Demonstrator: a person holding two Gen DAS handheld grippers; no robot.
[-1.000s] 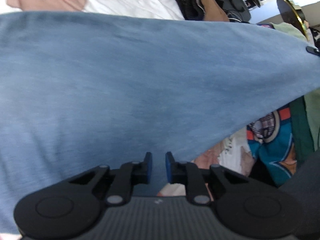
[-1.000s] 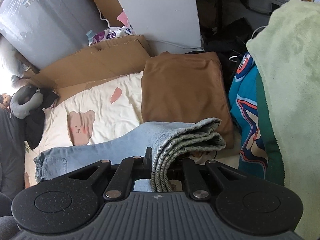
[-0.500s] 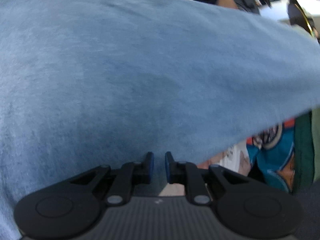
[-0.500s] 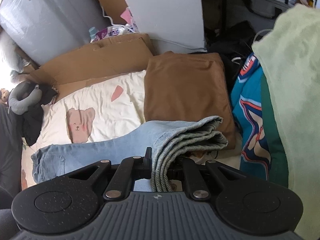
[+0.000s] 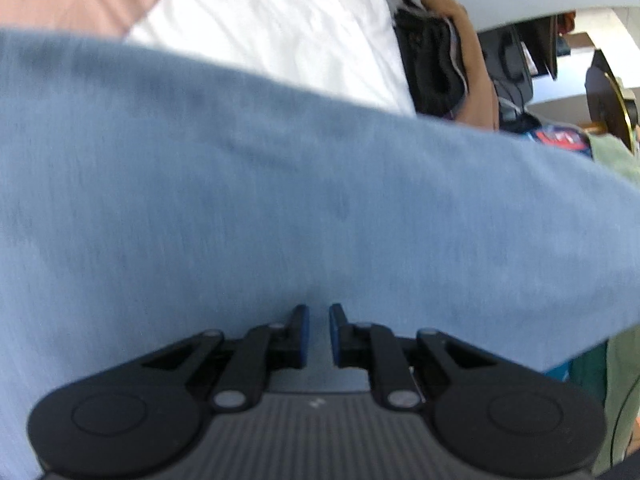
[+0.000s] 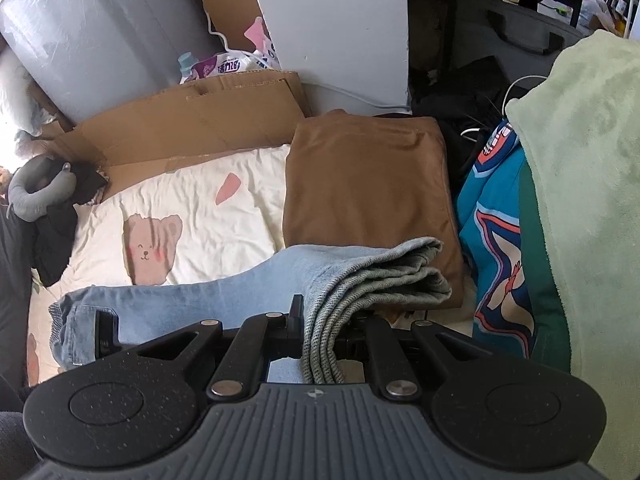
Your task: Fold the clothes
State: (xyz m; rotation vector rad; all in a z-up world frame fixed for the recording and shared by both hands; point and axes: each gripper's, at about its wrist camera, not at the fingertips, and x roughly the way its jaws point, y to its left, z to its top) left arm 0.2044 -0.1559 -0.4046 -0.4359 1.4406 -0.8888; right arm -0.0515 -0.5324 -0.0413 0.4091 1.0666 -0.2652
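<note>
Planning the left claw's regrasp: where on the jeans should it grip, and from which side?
Grip the waist end of the jeans, by the pocket. It lies flat on the bear sheet, edge exposed. Come low from the sheet side. The right claw already clamps the stacked hems.

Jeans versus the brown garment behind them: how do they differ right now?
The jeans are light blue denim; the brown garment is plain brown cloth. The jeans are only partly folded, one long stretch trailing across the bear-print sheet; the brown garment is a neat finished rectangle. The jeans' layered edge is clamped in the right gripper; the brown garment lies free. Both rest on the sheet.
</note>
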